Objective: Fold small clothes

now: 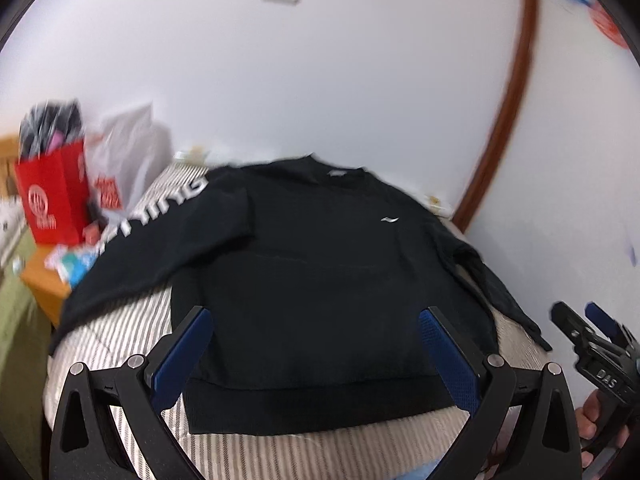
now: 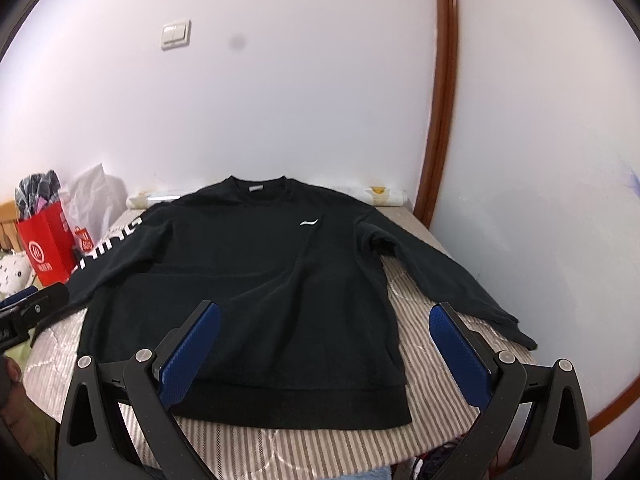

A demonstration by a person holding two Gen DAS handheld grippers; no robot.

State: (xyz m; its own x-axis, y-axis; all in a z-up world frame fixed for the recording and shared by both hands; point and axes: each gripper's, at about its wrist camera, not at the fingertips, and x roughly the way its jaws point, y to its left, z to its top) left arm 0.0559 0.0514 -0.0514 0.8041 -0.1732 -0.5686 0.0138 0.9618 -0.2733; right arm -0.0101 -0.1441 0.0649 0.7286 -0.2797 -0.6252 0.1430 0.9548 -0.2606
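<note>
A black sweatshirt lies flat and face up on a striped bed cover, sleeves spread out to both sides. White letters run down its left sleeve. My left gripper hovers open above the hem, nothing between its blue pads. My right gripper is also open, over the shirt's lower right side, and holds nothing. The right gripper's tip shows at the right edge of the left wrist view, held by a hand.
A red paper bag and a white plastic bag stand at the left beside the bed. A white wall lies behind, with a light switch and a brown door frame at right.
</note>
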